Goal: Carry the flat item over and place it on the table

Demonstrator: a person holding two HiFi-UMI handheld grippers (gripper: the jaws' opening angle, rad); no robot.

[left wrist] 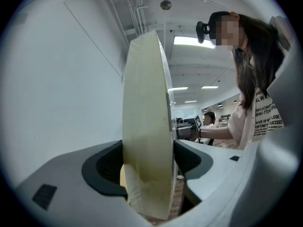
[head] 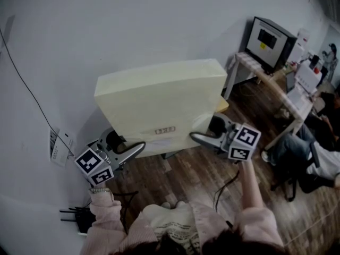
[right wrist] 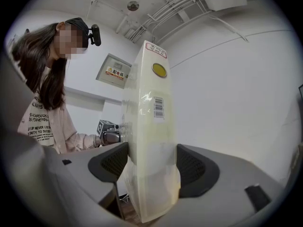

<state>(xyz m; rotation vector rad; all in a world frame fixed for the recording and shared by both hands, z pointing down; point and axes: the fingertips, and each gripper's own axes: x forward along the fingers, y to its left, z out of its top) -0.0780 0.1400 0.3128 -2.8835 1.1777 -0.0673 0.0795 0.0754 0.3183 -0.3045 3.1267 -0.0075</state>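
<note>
The flat item [head: 162,102] is a thick pale-yellow slab wrapped in clear plastic, held upright and tilted in front of a white wall. My left gripper [head: 133,147] clamps its lower left edge. My right gripper [head: 199,138] clamps its lower right edge. In the left gripper view the slab [left wrist: 147,126] stands edge-on between the dark pads of the left gripper [left wrist: 147,174], which press both its faces. In the right gripper view the slab [right wrist: 151,126], with a barcode and a yellow sticker on its edge, is pinched the same way by the right gripper [right wrist: 151,171].
A wooden table [head: 268,81] with a dark monitor [head: 268,39] stands at the back right. A seated person [head: 313,153] is at the right, over wood flooring. A paper sheet [head: 58,145] and a thin cable hang on the wall at left. A black stand [head: 79,217] sits by my feet.
</note>
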